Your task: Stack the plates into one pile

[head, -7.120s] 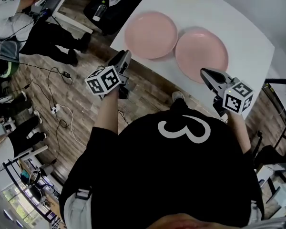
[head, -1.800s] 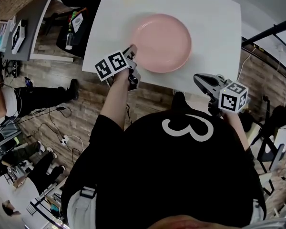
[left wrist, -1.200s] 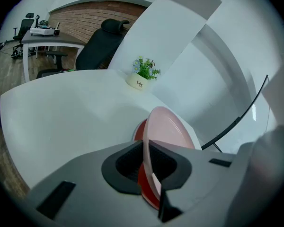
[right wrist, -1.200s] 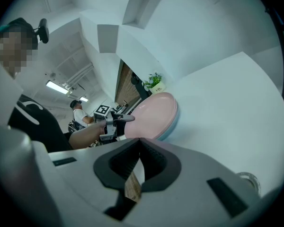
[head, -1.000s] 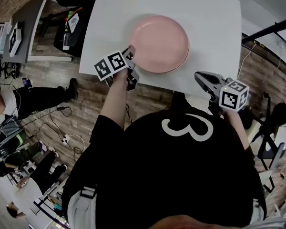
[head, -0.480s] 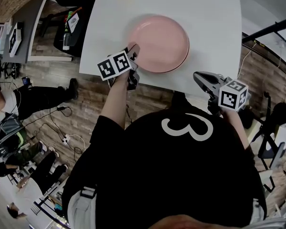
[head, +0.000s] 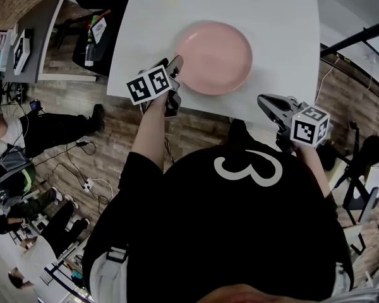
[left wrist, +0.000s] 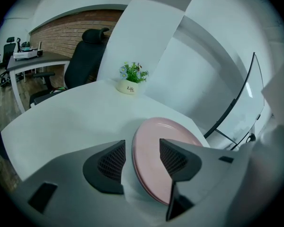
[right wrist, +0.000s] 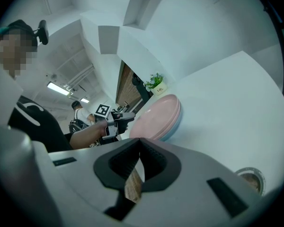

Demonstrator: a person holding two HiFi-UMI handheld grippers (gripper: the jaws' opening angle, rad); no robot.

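Pink round plates (head: 215,57), ceramic by the look, are stacked in one pile, and its near-left rim stands between my left fingers (left wrist: 109,167). These have just been opening and are now wide apart, with both pads clear of the rim. The pile lies just ahead of them on the white worktop (head: 284,30), so I judge I must draw straight back. My right fingers (right wrist: 156,167) are pressed together and empty, well apart from the pile. Earlier, two plates lay side by side.
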